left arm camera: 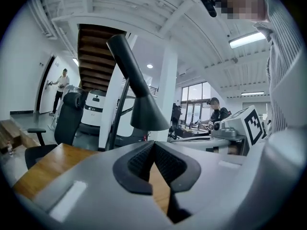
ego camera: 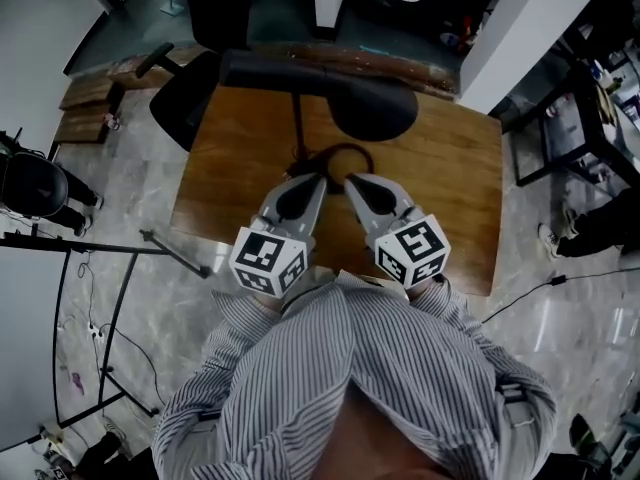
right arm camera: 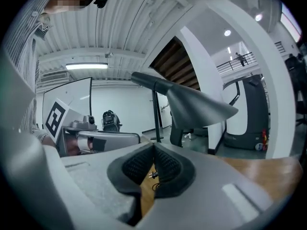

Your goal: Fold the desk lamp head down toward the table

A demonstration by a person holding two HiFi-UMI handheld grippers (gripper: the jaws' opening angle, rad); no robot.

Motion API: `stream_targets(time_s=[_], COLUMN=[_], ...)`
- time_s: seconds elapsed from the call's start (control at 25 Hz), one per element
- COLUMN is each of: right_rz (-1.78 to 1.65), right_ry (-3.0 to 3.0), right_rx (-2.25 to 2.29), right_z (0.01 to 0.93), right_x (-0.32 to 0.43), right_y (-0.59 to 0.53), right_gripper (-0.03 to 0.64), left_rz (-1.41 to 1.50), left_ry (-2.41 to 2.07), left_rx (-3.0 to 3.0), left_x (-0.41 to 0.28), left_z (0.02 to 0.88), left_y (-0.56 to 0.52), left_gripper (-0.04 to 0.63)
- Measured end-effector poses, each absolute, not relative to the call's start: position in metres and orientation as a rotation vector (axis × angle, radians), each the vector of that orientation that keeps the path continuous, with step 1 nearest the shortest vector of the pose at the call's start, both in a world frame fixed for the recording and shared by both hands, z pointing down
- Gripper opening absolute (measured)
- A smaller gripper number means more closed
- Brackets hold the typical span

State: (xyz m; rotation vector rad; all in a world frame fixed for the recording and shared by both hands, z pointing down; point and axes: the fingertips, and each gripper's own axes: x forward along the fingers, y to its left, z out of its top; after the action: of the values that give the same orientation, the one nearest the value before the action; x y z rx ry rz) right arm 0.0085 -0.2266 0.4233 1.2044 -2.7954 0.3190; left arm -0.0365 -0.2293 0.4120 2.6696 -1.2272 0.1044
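Brown wood forms the worktop point(ego camera: 440, 178). The black desk lamp point(ego camera: 340, 93) stands toward its far side, near an office chair point(ego camera: 185, 98).

From the head view, the lamp reads as a long dark shape lying across the far edge. Its thin stem point(ego camera: 297, 133) comes down to a loop of cable point(ego camera: 345, 153). Only this view shows both tools side by side. The left hand-held gripper point(ego camera: 316, 181) and the right hand-held gripper point(ego camera: 353, 181) point at the lamp from the near side, just short of the cable loop and touching neither it nor the lamp.

The gripper views show what the top-down look hides: the lamp head point(left arm camera: 146, 114) is raised well above the wood on a slanted arm point(left arm camera: 125, 56), with its cone opening downward.

In the left gripper view the left hand-held gripper point(left arm camera: 153, 145) has its ribbed pads pressed together at the tips with nothing pinched. Only bare wood shows in the notch below them. The other tool's marker cube point(left arm camera: 250, 123) sits at the right edge.

In the right gripper view the right hand-held gripper point(right arm camera: 153, 148) is likewise pressed together and empty. The lamp head point(right arm camera: 201, 107) hangs above and beyond it. A small plug point(right arm camera: 152, 175) lying on the wood shows through the notch, and no other view shows this detail.
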Motion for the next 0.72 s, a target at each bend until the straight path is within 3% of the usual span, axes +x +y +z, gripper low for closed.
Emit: stream_targets(time_s=[0.72], right_rz=[0.265], right_ry=[-2.755], right_rx=[1.164], right_z=[0.428], right_x=[0.004], right_y=[-0.226], right_gripper=[0.000], left_rz=[0.075], left_ry=[-1.112], left_rx=[2.672], left_x=[-0.024], left_z=[0.413], left_y=[-0.222], left_gripper=[0.006])
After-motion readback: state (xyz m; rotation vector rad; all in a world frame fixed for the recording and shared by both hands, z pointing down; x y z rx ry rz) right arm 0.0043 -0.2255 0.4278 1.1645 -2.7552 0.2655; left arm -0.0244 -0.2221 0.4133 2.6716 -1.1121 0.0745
